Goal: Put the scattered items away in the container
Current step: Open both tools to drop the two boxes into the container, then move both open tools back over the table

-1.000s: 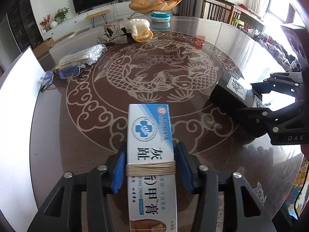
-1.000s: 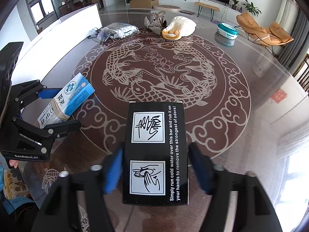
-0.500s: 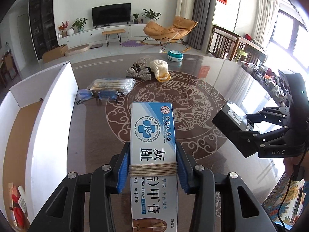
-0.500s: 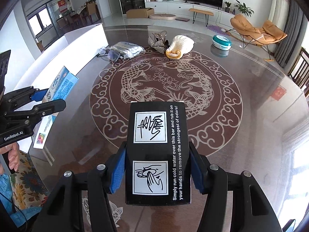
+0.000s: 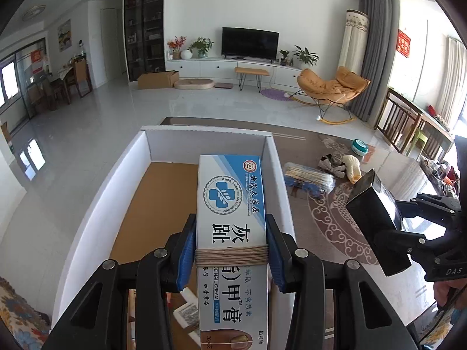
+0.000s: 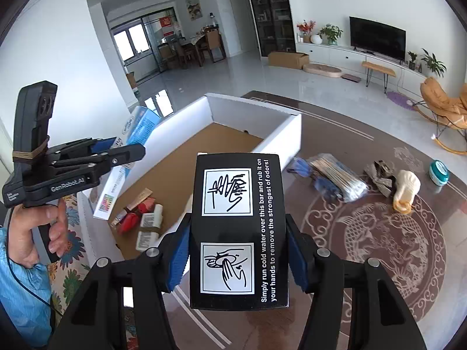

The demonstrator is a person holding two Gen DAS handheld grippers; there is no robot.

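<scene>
My left gripper (image 5: 230, 250) is shut on a white and blue nail cream box (image 5: 230, 204) and holds it in the air over the white cardboard container (image 5: 277, 169). It also shows in the right wrist view (image 6: 116, 151), above the container's left wall. My right gripper (image 6: 238, 253) is shut on a black soap-bar box (image 6: 238, 227) and holds it above the table beside the container's right wall (image 6: 280, 137). The black box shows in the left wrist view (image 5: 376, 218).
Several small items (image 6: 143, 213) lie in the container's near corner. On the round patterned table (image 6: 379, 248) lie a cotton swab bag (image 6: 335, 175) on glasses, a grey bow (image 6: 379, 175), a cream knitted item (image 6: 405, 186) and a teal tin (image 6: 438, 172).
Both grippers have risen and swung left with their boxes. The nail cream box is now over the container, and the black box is next to its right wall.
</scene>
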